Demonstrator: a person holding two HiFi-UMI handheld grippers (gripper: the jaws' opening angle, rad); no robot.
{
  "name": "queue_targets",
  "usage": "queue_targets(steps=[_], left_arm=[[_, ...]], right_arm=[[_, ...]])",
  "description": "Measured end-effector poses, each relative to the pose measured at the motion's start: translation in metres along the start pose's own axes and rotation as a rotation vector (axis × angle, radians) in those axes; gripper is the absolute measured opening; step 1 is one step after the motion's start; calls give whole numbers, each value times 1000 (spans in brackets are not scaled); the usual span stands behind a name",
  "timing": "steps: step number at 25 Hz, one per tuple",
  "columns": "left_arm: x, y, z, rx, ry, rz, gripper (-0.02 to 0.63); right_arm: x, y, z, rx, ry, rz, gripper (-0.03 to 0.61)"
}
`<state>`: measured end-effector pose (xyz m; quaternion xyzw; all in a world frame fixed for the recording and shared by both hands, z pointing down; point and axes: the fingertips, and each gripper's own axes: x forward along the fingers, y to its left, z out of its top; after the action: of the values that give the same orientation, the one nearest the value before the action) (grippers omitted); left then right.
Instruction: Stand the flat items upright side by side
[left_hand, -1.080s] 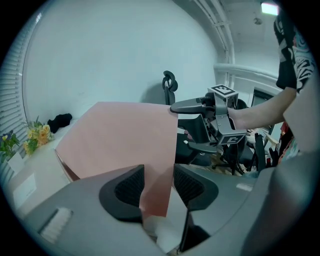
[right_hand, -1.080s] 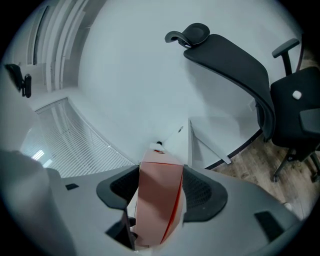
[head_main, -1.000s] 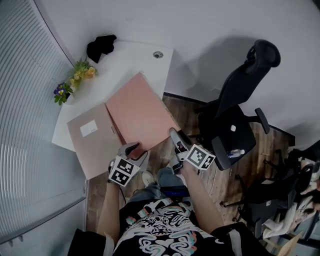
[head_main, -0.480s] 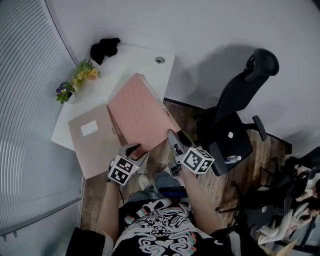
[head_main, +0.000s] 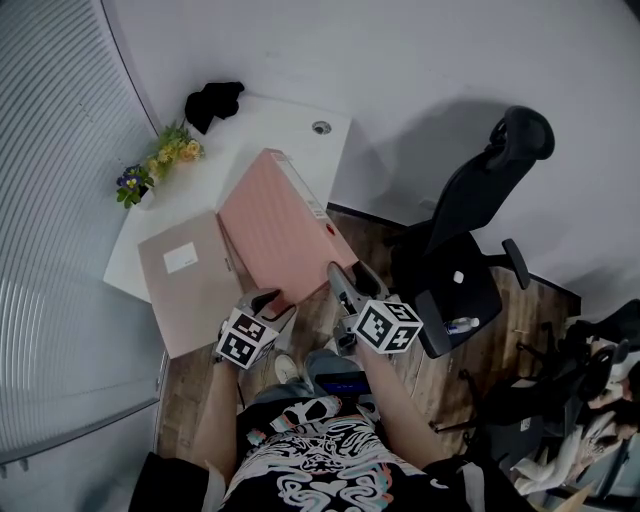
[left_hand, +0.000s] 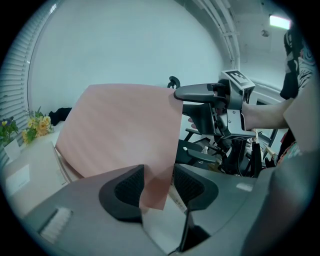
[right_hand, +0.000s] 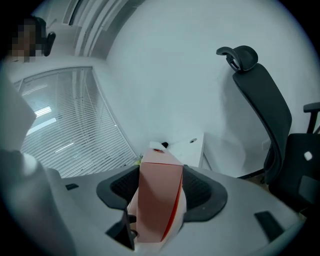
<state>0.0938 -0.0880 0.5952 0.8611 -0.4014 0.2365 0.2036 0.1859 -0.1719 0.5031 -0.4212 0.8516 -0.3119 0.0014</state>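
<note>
**Q:** On the white desk (head_main: 275, 120), how does the pink binder (head_main: 280, 225) sit?

**A:** It is tilted, with its spine side raised, just beside a beige folder (head_main: 185, 285) lying flat. Your left gripper (head_main: 268, 298) is clamped on the binder's near corner. Your right gripper (head_main: 345, 278) is clamped across its spine end.

**Q:** And around that?

**A:** Flowers (head_main: 160, 155) stand at the desk's left edge, and a black office chair (head_main: 470, 230) stands to the right.

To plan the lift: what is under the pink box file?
Presumably the white desk, which shows around it; the pink box file covers whatever lies underneath.
</note>
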Motion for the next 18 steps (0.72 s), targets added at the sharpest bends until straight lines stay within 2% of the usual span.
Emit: queue_targets(steps=[18], left_arm=[[-2, 0, 4, -20, -11, 21, 187]], right_arm=[[-3, 29, 3, -164, 24, -27, 268]])
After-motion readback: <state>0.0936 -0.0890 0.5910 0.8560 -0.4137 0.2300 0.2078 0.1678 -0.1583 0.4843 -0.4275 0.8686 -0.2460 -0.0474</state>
